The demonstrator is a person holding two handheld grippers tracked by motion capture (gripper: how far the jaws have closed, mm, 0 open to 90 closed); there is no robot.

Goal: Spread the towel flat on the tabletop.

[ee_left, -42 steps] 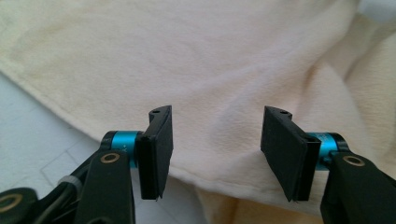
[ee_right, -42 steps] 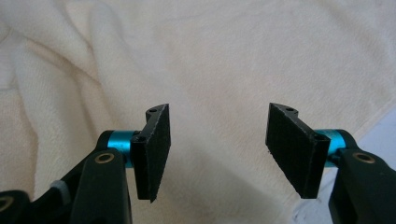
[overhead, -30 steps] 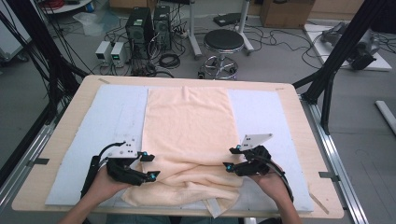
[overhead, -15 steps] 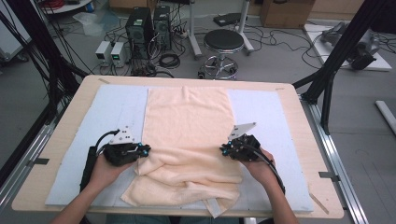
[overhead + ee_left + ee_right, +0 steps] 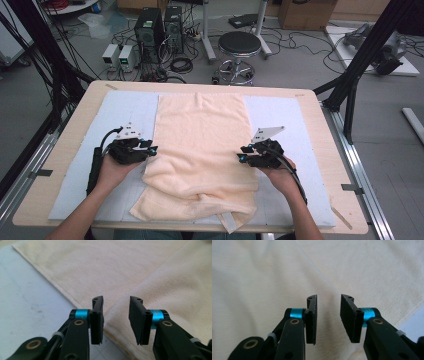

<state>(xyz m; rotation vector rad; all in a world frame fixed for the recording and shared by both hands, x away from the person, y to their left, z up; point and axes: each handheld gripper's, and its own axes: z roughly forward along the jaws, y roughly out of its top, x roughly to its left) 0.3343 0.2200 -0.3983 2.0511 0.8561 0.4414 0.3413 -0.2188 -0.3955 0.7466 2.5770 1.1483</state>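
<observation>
Wooden table (image 5: 325,120), light top, metal rails along both sides. Pale blue-grey mat (image 5: 295,120) lies flat on it, covering most of the surface. Peach towel (image 5: 200,130) lies lengthwise down the mat's middle; near end folded over, rumpled, reaching the table's near edge

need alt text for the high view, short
A person's hands hold a left gripper and a right gripper at the side edges of a peach towel, its near end folded over, on a pale blue mat covering a wooden table.
</observation>
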